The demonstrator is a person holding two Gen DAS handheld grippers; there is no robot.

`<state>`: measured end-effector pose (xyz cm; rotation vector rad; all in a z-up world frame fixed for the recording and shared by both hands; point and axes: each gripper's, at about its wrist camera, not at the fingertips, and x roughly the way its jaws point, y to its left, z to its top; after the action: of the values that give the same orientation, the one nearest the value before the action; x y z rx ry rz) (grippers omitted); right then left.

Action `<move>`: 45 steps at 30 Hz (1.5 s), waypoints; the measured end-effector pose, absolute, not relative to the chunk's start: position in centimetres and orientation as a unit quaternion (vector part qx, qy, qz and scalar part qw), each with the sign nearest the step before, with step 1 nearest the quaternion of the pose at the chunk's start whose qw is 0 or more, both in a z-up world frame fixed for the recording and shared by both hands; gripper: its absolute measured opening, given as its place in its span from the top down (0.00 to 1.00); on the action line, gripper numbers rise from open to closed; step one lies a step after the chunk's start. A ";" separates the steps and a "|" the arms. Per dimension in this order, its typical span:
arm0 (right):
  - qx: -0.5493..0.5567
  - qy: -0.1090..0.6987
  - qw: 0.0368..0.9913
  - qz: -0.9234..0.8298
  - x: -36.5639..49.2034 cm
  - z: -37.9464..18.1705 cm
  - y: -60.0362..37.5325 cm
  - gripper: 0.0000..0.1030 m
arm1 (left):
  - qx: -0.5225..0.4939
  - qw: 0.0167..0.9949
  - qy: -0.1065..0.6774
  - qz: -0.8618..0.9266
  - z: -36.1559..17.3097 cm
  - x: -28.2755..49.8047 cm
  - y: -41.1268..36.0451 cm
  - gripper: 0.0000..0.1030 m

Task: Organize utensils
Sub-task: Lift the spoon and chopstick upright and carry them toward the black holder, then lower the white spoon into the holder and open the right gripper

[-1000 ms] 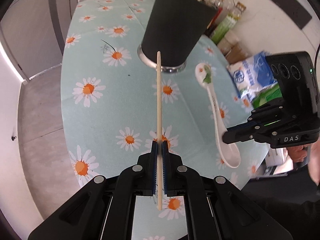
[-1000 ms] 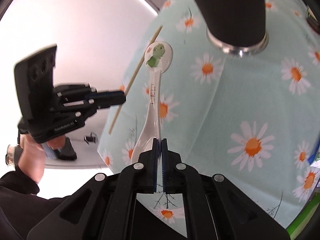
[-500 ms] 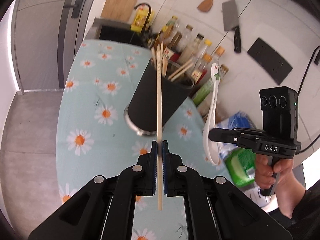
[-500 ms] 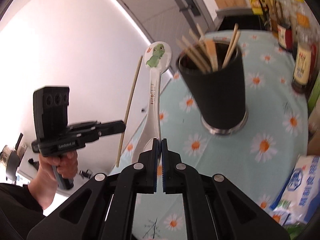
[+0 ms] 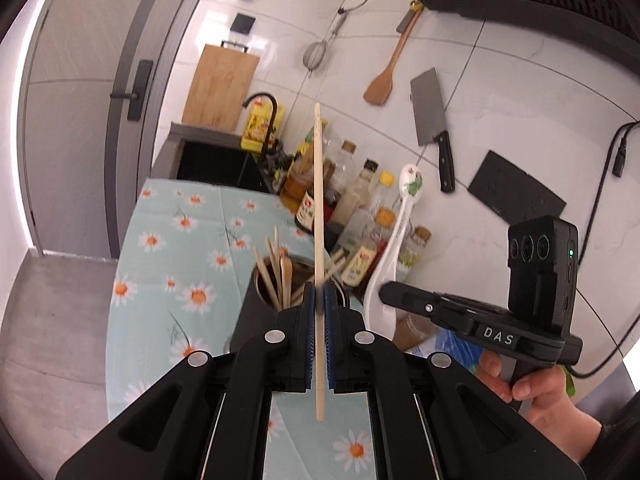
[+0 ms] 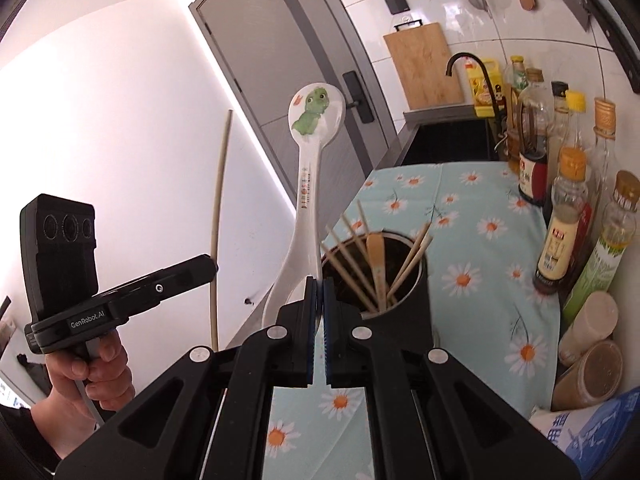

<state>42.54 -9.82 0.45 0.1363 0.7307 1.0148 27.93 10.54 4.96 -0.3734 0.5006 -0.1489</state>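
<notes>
Two raised grippers, left gripper (image 5: 319, 296) with upright chopstick (image 5: 318, 200), right gripper (image 6: 319, 292) with spoon (image 6: 308, 184).

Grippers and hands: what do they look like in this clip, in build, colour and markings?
Both grippers are matte black with silver bolts and blue-padded fingers. The left gripper reads "GenRobot.AI", the right gripper "DAS", each with a three-lens camera block. Bare hands grip the handles; sleeves are dark.

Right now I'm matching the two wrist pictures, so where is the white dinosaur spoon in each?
Left wrist view: the spoon stands right of centre, upright, bowl end down, held by the right hand-held gripper.
Right wrist view: the spoon rises at centre from that gripper's shut jaws, dinosaur end up.
Shared landmark: the black utensil holder with chopsticks.
</notes>
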 end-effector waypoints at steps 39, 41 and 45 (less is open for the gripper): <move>-0.006 0.316 0.874 0.369 45.8 -4.3 -7.0 0.80 | -0.145 0.973 0.178 -0.031 -0.9 35.1 8.9 0.95; 0.003 0.313 0.876 0.368 45.7 -3.8 -7.7 0.80 | -0.151 0.973 0.174 -0.032 -0.7 34.7 9.3 0.95; 0.009 0.308 0.878 0.368 45.4 -3.2 -8.4 0.78 | -0.150 0.973 0.173 -0.030 -0.5 34.1 9.4 0.94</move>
<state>45.41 -8.39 -3.20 0.0194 0.6418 0.7666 34.12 9.40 -0.50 -0.3021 0.3483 -0.0598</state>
